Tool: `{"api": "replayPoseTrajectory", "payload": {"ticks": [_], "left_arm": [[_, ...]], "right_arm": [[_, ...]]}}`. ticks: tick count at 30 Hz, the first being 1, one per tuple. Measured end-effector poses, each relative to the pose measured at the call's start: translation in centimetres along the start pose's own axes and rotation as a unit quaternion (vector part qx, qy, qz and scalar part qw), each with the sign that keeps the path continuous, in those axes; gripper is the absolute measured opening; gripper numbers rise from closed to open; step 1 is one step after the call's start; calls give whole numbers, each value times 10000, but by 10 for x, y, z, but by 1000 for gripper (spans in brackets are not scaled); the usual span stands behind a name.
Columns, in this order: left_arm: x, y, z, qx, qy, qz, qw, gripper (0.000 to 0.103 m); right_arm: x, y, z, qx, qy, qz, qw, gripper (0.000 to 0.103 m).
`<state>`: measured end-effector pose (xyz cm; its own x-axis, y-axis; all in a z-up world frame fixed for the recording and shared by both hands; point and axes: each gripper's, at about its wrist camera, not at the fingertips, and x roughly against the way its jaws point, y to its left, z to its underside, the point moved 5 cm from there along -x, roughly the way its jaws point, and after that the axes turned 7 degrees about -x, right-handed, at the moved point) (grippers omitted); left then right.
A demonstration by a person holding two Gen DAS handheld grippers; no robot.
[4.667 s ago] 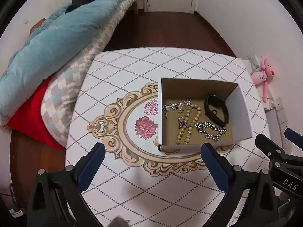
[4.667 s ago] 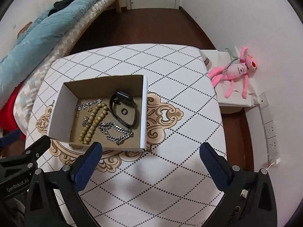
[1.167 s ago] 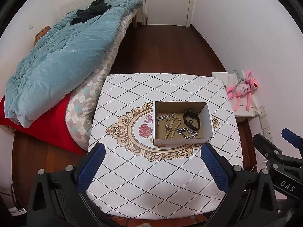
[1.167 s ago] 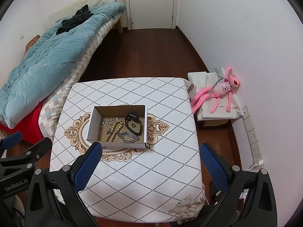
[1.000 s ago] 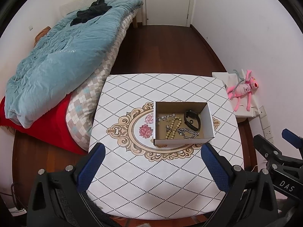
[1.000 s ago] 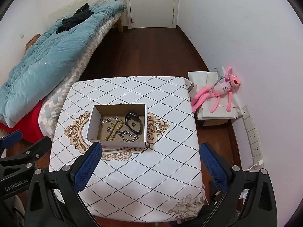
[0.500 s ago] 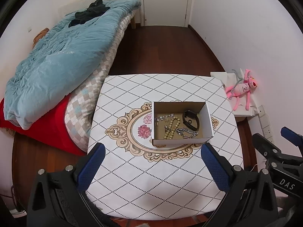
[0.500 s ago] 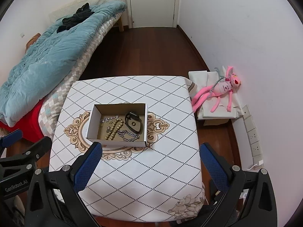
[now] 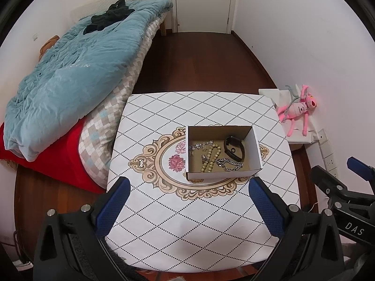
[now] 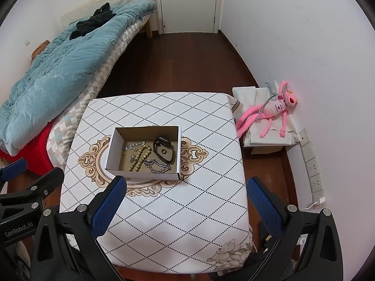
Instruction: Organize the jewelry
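An open white cardboard box (image 9: 255, 151) (image 10: 111, 154) stands on the patterned table (image 9: 199, 222) (image 10: 187, 210). Inside lie a black wristband (image 9: 234, 148) (image 10: 164, 152), a tan bead bracelet (image 9: 210, 158) (image 10: 139, 157), a silver chain bracelet (image 9: 228, 164) (image 10: 157, 165) and a thin silver chain (image 9: 201, 144) (image 10: 134, 145). My left gripper (image 9: 187, 208) is open and empty, high above the table's near edge. My right gripper (image 10: 185, 208) is open and empty, also high above the near edge, to the right of the left one.
A bed with a teal quilt (image 9: 77, 70) (image 10: 58, 70) and red sheet (image 9: 58, 161) lies left of the table. A pink plush toy (image 9: 296, 110) (image 10: 269, 112) lies on a white bag by the right wall. Dark wood floor (image 9: 199, 63) runs to a door (image 10: 188, 2).
Both grippers have risen and drawn far back from the box over the last seconds; the box now looks small. In the last half second the views barely shift. The jewelry has not moved.
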<state>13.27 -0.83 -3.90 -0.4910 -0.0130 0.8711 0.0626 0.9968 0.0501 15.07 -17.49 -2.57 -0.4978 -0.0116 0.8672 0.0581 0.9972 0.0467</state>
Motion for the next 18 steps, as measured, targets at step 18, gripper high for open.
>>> {"api": "replayPoseTrajectory", "payload": {"ticks": [18], "left_arm": [[2,-2,0,-20,-11,9,10000,103]], "right_arm": [[2,-2,-2,11,1,-3,10000,103]]}}
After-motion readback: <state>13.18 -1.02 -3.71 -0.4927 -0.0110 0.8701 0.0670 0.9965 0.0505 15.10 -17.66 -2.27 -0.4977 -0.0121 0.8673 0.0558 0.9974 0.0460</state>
